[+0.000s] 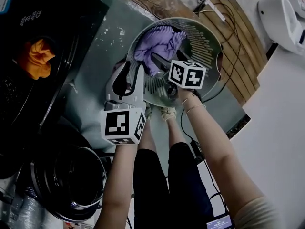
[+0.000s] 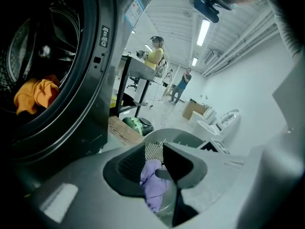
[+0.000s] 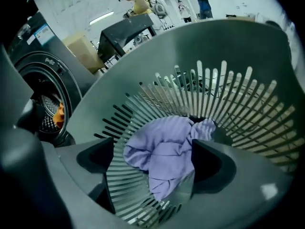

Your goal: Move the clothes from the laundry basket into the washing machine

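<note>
A round slatted laundry basket (image 1: 205,46) stands on the floor with a purple garment (image 1: 159,44) inside. My right gripper (image 1: 159,68) reaches into the basket, and its jaws stand open on either side of the purple garment (image 3: 164,156) without closing on it. My left gripper (image 1: 129,78) hovers at the basket's near left rim, open and holding nothing; through its gap I see the purple garment (image 2: 152,180) and the basket (image 2: 190,140). At the left is the washing machine (image 1: 71,13), with an orange garment (image 1: 35,58) lying in its drum.
The washer door (image 1: 71,180) hangs open at the lower left. Wooden boards (image 1: 238,56) and cables lie behind the basket. A white fixture (image 1: 281,18) sits at the top right and a white surface (image 1: 276,142) on the right. People (image 2: 155,56) stand far off.
</note>
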`<state>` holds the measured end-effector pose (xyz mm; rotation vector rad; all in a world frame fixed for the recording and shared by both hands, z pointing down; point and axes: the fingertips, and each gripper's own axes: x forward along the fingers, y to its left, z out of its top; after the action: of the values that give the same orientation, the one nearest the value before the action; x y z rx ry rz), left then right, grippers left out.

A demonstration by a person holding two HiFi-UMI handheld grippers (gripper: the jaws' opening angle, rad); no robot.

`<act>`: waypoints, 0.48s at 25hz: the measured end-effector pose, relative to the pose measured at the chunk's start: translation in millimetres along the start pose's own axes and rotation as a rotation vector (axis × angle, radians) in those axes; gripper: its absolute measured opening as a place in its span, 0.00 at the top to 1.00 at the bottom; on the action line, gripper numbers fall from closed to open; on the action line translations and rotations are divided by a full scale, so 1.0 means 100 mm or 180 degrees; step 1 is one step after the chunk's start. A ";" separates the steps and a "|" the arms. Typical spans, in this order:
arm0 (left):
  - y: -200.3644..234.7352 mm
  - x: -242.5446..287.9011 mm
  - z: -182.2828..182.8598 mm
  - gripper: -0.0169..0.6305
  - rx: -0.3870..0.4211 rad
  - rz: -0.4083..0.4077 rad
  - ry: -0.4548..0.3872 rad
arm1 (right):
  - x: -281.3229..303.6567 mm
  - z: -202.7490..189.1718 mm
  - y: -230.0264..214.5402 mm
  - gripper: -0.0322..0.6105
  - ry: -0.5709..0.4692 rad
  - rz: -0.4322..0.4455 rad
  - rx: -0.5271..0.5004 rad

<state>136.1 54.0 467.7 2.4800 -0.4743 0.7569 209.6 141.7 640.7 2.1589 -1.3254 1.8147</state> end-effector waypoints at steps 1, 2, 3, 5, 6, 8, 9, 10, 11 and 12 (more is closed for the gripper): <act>0.00 0.01 0.01 0.79 0.0060 0.0017 0.0026 | 0.06 -0.04 -0.07 0.14 0.0034 -0.0052 0.0053; 0.00 0.01 0.02 0.79 0.0120 0.0033 0.0044 | 0.12 -0.07 -0.14 0.12 0.0070 -0.0114 0.0086; 0.00 0.01 0.04 0.79 0.0162 0.0039 0.0043 | 0.18 -0.11 -0.21 0.11 0.0110 -0.0180 0.0105; 0.03 0.02 0.10 0.79 0.0168 0.0032 -0.0007 | 0.32 -0.21 -0.35 0.10 0.0196 -0.0285 0.0158; 0.05 0.03 0.15 0.79 0.0148 0.0031 -0.0042 | 0.40 -0.26 -0.41 0.10 0.0238 -0.0316 0.0210; 0.10 0.04 0.22 0.79 0.0108 0.0049 -0.0115 | 0.54 -0.35 -0.53 0.10 0.0313 -0.0353 0.0359; 0.13 0.04 0.24 0.79 0.0092 0.0063 -0.0146 | 0.60 -0.40 -0.58 0.10 0.0352 -0.0370 0.0450; 0.15 0.05 0.25 0.79 0.0076 0.0076 -0.0167 | 0.65 -0.45 -0.62 0.10 0.0391 -0.0388 0.0550; 0.18 0.05 0.24 0.79 0.0061 0.0086 -0.0175 | 0.69 -0.49 -0.66 0.10 0.0424 -0.0410 0.0654; 0.20 0.06 0.24 0.79 0.0045 0.0091 -0.0175 | 0.72 -0.53 -0.69 0.12 0.0447 -0.0440 0.0751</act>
<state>141.8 23.9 461.4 2.5176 -0.5271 0.7071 206.6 171.7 749.7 2.1182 -0.9520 2.1129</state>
